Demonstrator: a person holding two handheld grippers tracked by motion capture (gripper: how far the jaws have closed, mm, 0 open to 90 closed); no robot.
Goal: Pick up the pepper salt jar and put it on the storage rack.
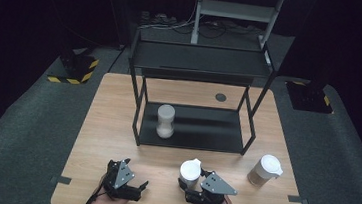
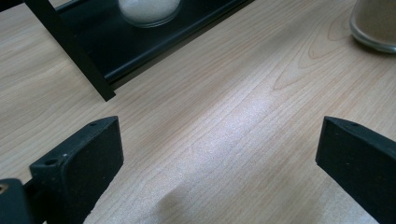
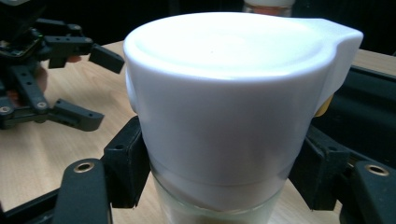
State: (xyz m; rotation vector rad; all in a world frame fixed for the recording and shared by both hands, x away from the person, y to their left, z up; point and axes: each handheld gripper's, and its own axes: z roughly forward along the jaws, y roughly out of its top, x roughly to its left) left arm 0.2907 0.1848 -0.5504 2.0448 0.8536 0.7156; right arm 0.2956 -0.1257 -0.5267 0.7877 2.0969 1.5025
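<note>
Wooden worktop (image 1: 116, 126): right gripper (image 1: 192, 182) clamps the white-lidded jar (image 1: 189, 172) below its lid (likely for shelving on the rack (image 1: 191, 128)); left gripper (image 1: 137, 185) rests wide, empty.

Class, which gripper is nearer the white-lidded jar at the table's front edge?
Right. The right gripper has its fingers closed on the white-lidded jar; the left gripper sits apart to its left, open.
</note>
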